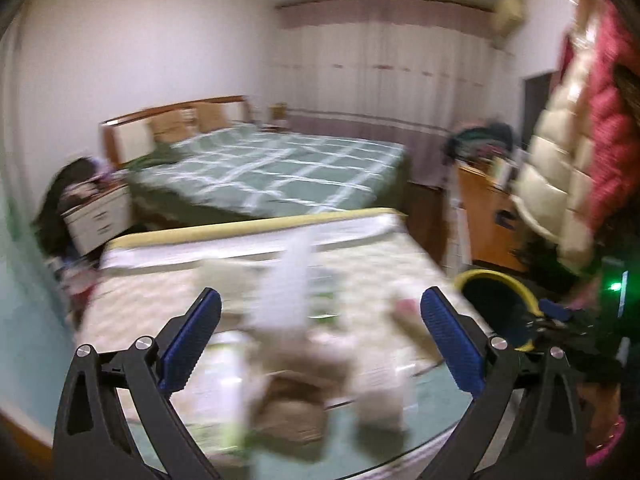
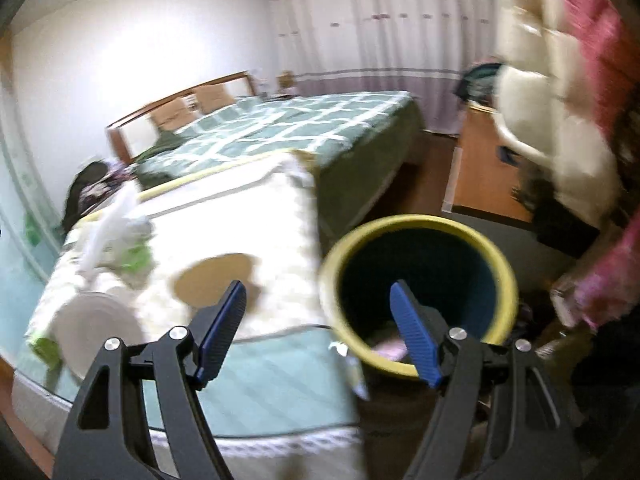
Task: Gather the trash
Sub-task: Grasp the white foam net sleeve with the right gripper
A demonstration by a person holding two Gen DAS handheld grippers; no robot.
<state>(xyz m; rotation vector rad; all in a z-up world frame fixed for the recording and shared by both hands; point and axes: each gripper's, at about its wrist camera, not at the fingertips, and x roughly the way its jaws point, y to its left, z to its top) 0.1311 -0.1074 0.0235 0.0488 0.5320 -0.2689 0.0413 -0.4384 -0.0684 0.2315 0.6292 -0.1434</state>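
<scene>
A yellow-rimmed dark bin (image 2: 420, 292) stands right of a table (image 2: 260, 380) with a pale floral cloth; something pinkish lies inside it. My right gripper (image 2: 320, 300) is open and empty, over the gap between table edge and bin. My left gripper (image 1: 320, 300) is open and empty above the table, where blurred trash lies: a white plastic wrapper (image 1: 292, 280), brown crumpled paper (image 1: 296, 404), a green-white packet (image 1: 230, 392). The bin (image 1: 500, 300) also shows at the right of the left wrist view. In the right wrist view a white wrapper (image 2: 108, 228), a brown round piece (image 2: 216, 280) and a white plate (image 2: 96, 332) lie on the table.
A bed with a green checked cover (image 1: 272, 168) stands behind the table. A wooden cabinet (image 2: 492, 176) is at the right, with hanging cream and pink jackets (image 2: 560, 80) near it. A white nightstand (image 1: 100, 220) stands at the left. Both views are motion-blurred.
</scene>
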